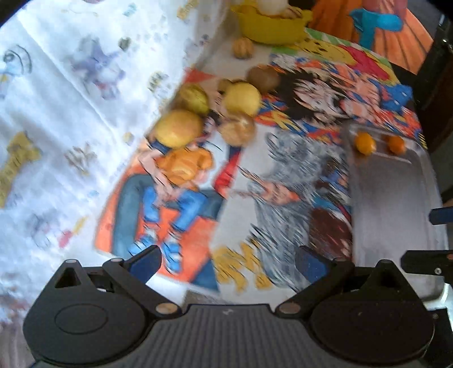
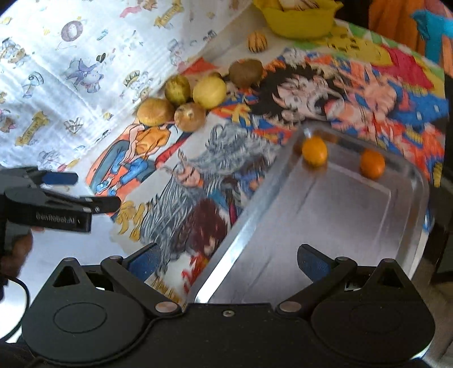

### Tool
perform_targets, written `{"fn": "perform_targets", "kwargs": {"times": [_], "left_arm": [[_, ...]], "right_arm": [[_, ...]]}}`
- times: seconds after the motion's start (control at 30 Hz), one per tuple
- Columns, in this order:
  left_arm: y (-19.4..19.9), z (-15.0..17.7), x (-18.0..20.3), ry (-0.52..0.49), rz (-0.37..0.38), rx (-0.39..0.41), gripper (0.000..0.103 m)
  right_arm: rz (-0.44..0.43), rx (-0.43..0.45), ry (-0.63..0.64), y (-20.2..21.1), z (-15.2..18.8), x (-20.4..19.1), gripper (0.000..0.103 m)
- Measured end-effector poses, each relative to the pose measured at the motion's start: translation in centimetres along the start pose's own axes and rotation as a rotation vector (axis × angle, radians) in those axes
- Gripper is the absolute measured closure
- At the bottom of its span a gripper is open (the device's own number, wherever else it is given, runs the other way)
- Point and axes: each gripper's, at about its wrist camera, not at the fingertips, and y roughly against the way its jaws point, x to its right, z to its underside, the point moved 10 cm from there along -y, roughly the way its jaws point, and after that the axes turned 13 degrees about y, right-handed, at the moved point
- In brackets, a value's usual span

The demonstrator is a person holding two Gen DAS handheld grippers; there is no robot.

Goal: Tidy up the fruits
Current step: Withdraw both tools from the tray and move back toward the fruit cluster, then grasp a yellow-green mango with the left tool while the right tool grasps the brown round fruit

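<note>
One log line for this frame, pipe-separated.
left tongs open, empty | right tongs open, empty | silver metal tray: two orange fruits | yellowish fruit cluster on cloth

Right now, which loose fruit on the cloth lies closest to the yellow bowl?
The small striped fruit, alone just below the yellow bowl; the other fruits cluster farther off.

Two orange fruits (image 2: 314,151) are sitting in a silver tray (image 2: 354,226). A yellow bowl (image 2: 300,21) and a striped fruit (image 2: 257,41) are resting on a bright cartoon-print cloth (image 2: 354,93).
</note>
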Motion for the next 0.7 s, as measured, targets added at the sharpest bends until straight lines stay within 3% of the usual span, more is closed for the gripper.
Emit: {"fn": "perform_targets", "kwargs": {"times": [0.3,0.7], "left_arm": [[-2.2,-4.6,-2.7,0.096,-0.025,0.072,0.001],[-6.5,-8.9,-4.7,0.377,0.000,0.130,0.001]], "right_arm": [[0.087,0.057,0.177,-2.0,-3.5,-0.5,0.001],[0.222,0.097,0.408,-6.3,-7.0,-0.9,0.002]]}}
